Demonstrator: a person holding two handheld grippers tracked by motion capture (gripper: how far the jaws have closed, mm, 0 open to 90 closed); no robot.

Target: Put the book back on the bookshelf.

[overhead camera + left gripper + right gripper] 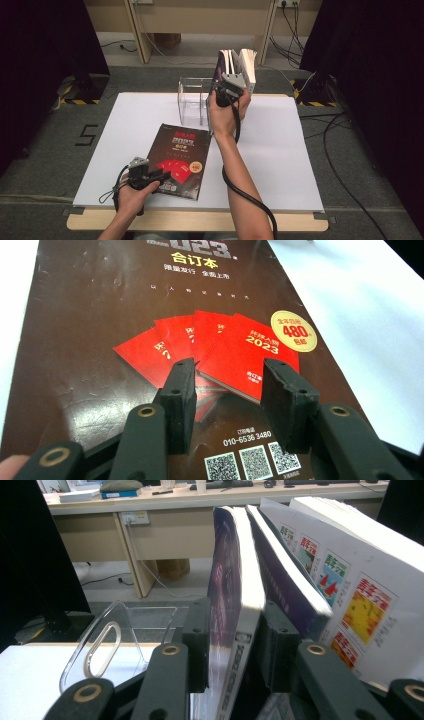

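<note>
From above, the right gripper (231, 86) is raised at the back of the white table (280, 150), up against a row of upright books (239, 62) that stand in a clear plastic holder (192, 102). The right gripper view gives the detail hidden from above: a dark purple book (232, 585) stands between the two black jaws, and a thin gap seems to show on the right side, so the jaws look loose around it rather than pressing. Just beside it leans a second purple book (287, 587), then a thick white one (350, 580) with small coloured covers printed on it. The holder's clear end wall with a long slot rises at the left of that view. Nearer the front edge lies a flat dark magazine (181, 159) with red booklets on its cover. The left gripper (159, 175) rests low over its near end, and the left gripper view shows the jaws standing half apart above the cover with nothing between them (227, 390).
</note>
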